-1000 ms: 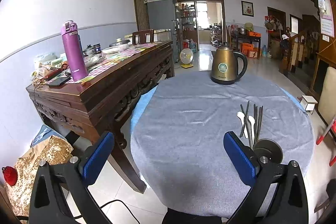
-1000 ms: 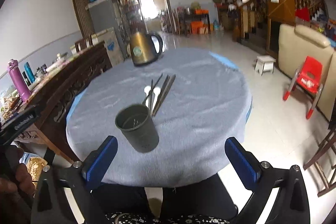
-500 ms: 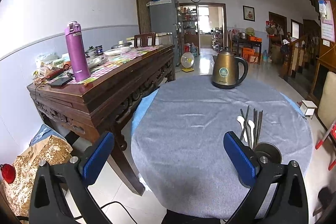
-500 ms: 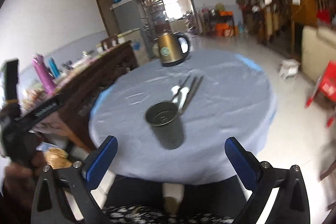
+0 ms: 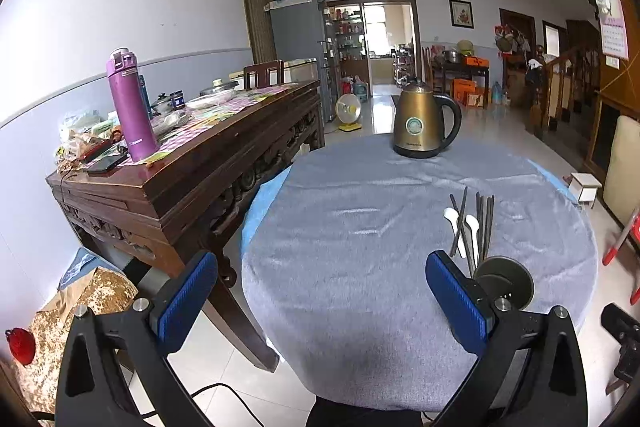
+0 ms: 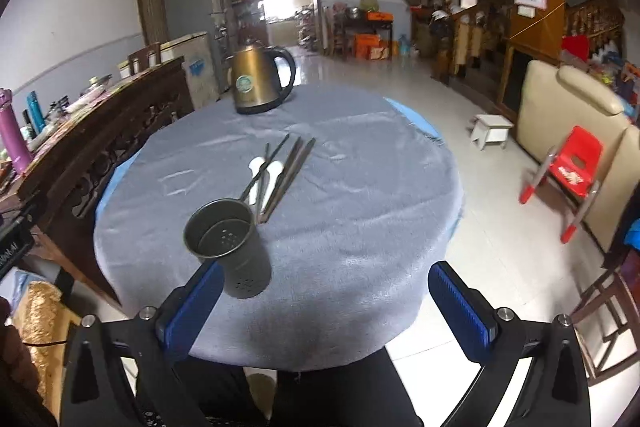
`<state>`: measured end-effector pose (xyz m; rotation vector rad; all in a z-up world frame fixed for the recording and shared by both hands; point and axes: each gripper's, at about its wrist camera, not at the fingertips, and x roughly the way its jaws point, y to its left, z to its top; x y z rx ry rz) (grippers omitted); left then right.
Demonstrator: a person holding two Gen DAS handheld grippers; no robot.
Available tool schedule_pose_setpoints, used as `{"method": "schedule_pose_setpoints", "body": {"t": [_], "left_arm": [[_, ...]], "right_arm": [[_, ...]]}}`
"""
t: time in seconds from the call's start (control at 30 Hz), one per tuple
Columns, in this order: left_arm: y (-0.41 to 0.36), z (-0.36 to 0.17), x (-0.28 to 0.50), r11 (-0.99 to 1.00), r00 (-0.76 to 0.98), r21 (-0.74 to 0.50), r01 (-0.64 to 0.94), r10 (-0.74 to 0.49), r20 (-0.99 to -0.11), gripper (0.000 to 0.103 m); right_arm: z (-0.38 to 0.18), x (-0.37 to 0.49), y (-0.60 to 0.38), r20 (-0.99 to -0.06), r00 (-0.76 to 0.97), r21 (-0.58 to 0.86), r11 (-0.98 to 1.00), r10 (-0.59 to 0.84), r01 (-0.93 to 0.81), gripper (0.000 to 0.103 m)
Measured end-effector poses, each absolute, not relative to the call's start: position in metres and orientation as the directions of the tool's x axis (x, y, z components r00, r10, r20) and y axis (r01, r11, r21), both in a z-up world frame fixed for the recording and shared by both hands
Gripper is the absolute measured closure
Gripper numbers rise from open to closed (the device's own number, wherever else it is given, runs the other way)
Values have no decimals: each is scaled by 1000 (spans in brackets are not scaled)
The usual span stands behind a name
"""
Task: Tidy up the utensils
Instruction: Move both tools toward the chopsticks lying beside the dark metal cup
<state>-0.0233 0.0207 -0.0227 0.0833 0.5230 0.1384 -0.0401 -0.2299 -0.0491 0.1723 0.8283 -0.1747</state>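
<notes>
A dark perforated metal utensil cup (image 6: 228, 247) stands upright near the front of the round grey-clothed table (image 6: 360, 195). Just behind it lie several dark chopsticks (image 6: 290, 171) and two white spoons (image 6: 256, 171), side by side. In the left wrist view the cup (image 5: 505, 281) sits behind the right finger, with the chopsticks (image 5: 482, 223) and spoons (image 5: 452, 217) beyond it. My left gripper (image 5: 320, 299) is open and empty above the table's near left edge. My right gripper (image 6: 330, 311) is open and empty at the table's front edge, its left finger beside the cup.
A bronze electric kettle (image 5: 420, 123) stands at the table's far side. A carved wooden sideboard (image 5: 192, 171) with a purple flask (image 5: 132, 107) stands close on the left. A cream sofa (image 6: 572, 131), a red child's chair (image 6: 568, 171) and a white stool (image 6: 490, 129) are on the right.
The right gripper swung left and then back, ending nearer the cup. The left view shifted slightly. Nothing on the table moved.
</notes>
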Motion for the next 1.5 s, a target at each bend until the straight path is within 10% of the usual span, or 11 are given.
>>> {"method": "schedule_pose_setpoints", "body": {"t": [1.5], "left_arm": [[20, -31, -1, 985, 826, 136, -110, 167, -539, 0]], "right_arm": [[-35, -13, -242, -733, 677, 103, 972, -68, 210, 0]]}}
